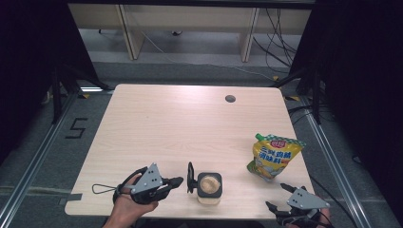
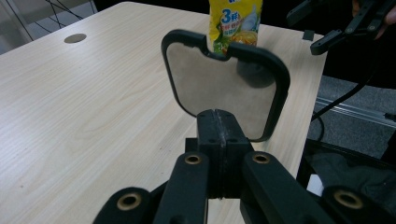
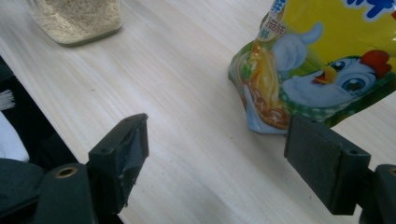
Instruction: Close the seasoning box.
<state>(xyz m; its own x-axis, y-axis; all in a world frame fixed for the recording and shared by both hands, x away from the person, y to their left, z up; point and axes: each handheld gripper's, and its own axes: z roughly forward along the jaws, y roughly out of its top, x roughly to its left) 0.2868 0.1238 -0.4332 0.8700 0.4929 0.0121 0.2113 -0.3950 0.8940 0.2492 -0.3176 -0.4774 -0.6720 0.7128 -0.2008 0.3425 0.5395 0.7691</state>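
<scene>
Jaws of the left gripper (image 2: pixel 218 135) are pinched tight on the edge of a black-rimmed lid (image 2: pixel 224 84), held upright just left of the open jar (image 1: pixel 209 188) near the table (image 1: pixel 157 123) front edge — lid looks light, stiff and thin, so an edge grip suits it but it could pivot; jar is prob. glass, heavier w/ its grainy fill, best taken by the sides. Right gripper (image 3: pixel 215 154) hangs wide open, empty, by the soft yellow pouch (image 3: pixel 322 65). Pouch top is cut off in that view, lid's far face hidden.
</scene>
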